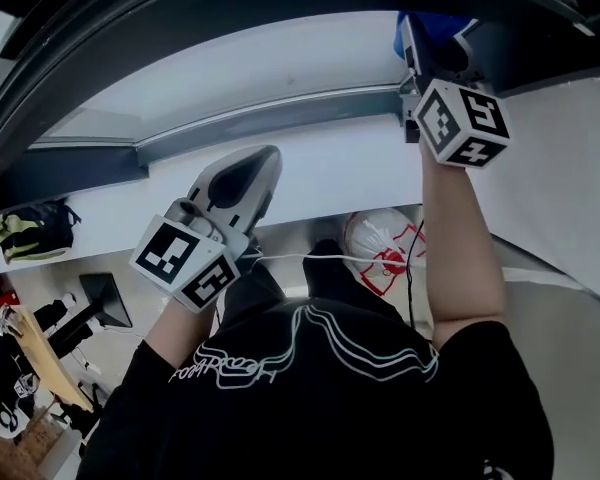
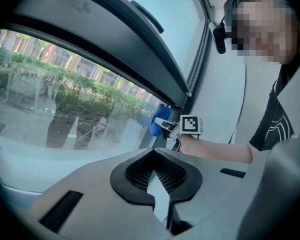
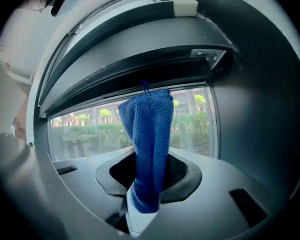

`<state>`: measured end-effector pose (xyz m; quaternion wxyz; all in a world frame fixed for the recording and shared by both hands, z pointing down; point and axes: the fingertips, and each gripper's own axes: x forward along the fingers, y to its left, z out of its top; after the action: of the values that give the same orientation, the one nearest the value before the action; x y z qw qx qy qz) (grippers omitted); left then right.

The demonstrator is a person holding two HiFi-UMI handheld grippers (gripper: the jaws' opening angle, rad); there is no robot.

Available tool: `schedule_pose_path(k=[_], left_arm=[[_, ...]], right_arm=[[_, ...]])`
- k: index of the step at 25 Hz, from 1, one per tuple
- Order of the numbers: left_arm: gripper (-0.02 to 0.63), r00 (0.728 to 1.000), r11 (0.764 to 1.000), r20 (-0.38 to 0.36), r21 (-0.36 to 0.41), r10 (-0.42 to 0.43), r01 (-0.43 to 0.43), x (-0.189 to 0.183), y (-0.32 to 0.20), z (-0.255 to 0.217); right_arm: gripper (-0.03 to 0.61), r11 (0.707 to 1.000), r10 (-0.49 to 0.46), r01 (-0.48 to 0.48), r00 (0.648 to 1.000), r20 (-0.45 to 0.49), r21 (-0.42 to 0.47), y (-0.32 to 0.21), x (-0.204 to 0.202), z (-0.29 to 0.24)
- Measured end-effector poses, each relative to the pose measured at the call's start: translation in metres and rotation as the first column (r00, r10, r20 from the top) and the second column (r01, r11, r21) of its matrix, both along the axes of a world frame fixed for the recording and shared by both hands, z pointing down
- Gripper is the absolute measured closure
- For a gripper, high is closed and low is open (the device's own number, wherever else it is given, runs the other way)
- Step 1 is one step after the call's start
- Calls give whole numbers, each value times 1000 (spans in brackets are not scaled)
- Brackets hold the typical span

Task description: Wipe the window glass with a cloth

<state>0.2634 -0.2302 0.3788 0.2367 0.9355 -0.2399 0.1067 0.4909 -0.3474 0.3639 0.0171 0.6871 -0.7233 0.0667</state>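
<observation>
R hand-held gripper (image 3: 147, 181) pinches blue cloth (image 3: 149, 134) by window glass (image 3: 87, 130).

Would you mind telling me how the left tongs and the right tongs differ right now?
The right tongs pinch a blue cloth; the left tongs are shut on nothing. The right tongs reach up to the window glass; the left tongs sit lower. Both are grey with a marker cube.

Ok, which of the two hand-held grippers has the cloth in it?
The right hand-held gripper, up at the window: its jaws clamp the blue cloth. The left hand-held gripper, lower down, holds nothing.
</observation>
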Motion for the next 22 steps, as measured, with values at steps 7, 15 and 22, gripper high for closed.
schedule_pose_path(k=[7,15,22], left_arm=[[609,1000,1000,-5,10,25,-25,21,6,0],[609,1000,999,-21,-34,-20,19,-3,7,14],[609,995,994,-38,-56,-96,93,-65,1,24]], right_arm=[[485,996,89,-89,995,-40,-19,9,41,8],[485,995,95,-95,994,-60,-6,17,28,13],[485,1000,-2,2,998,-61,7,27,-64,22]])
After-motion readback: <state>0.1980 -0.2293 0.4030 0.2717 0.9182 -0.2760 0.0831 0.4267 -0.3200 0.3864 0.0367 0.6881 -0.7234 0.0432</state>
